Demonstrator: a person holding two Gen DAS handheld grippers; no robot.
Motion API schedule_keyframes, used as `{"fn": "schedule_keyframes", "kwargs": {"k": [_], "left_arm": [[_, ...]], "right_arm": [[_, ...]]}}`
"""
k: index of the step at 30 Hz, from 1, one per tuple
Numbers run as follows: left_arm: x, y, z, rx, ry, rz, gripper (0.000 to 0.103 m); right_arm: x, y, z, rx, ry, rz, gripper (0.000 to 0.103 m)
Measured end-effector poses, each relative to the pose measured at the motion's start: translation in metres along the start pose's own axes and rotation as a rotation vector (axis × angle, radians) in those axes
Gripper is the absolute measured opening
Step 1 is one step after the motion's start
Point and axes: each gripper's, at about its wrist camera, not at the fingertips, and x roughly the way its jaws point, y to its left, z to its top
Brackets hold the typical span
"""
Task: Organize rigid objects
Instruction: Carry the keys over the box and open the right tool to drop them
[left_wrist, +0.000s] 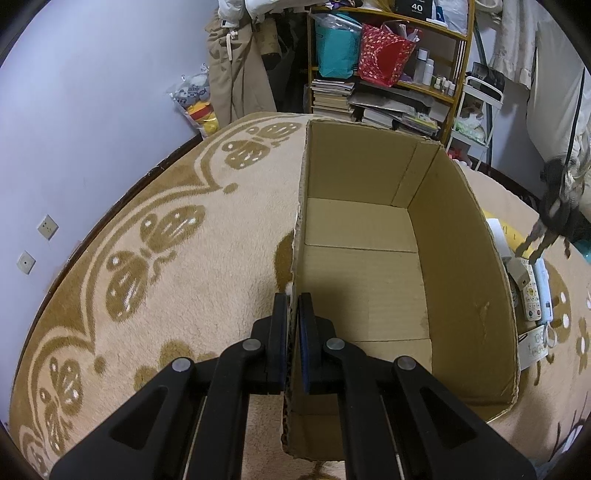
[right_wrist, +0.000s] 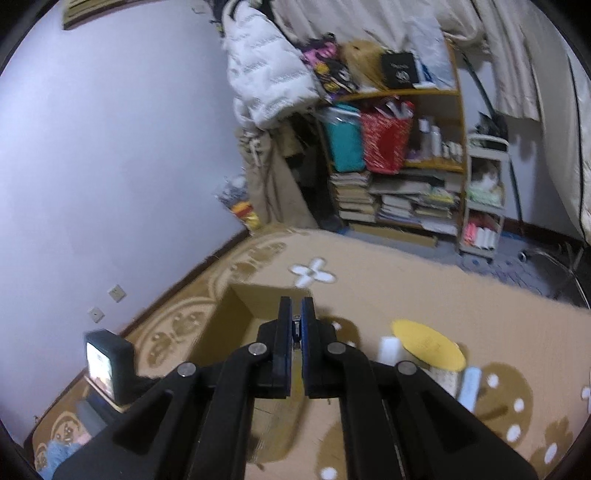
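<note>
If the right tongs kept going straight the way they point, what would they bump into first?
Probably the cardboard box: the right tongs, shut on something small, aim at its open top. The picture is blurry, so depth is uncertain.

One cardboard box (left_wrist: 369, 266); two remote controls (left_wrist: 532, 291); one yellow oval card (right_wrist: 428, 345); two grippers (left_wrist: 293, 299).

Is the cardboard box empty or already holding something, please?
Empty: the box stands open-topped, and only its bare floor shows inside.

The left wrist view looks steeply down, close over the open brown cardboard box (left_wrist: 369, 236). The right wrist view looks less steeply from higher up. Both share the box (right_wrist: 236, 314) and the far cluttered wooden bookshelf (left_wrist: 388, 62).
</note>
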Motion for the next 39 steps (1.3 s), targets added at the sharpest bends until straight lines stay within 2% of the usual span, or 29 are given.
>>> {"fn": "schedule_keyframes", "kwargs": {"k": [6, 12, 20, 28, 39], "left_arm": [[0.0, 0.001, 0.0, -0.002, 0.001, -0.003, 0.005], [0.001, 0.003, 0.0, -0.009, 0.004, -0.011, 0.005], [0.004, 0.005, 0.0, -0.009, 0.011, -0.014, 0.005], [0.005, 0.006, 0.0, -0.009, 0.01, -0.017, 0.005], [0.006, 0.005, 0.0, -0.009, 0.012, -0.017, 0.005]], "right_arm": [[0.003, 0.029, 0.008, -0.015, -0.013, 0.072, 0.006], [0.027, 0.047, -0.003, -0.022, 0.04, 0.097, 0.006], [0.068, 0.051, -0.036, -0.059, 0.178, 0.076, 0.006], [0.094, 0.052, -0.058, -0.081, 0.268, 0.042, 0.006], [0.104, 0.047, -0.073, -0.069, 0.284, 0.009, 0.006]]}}
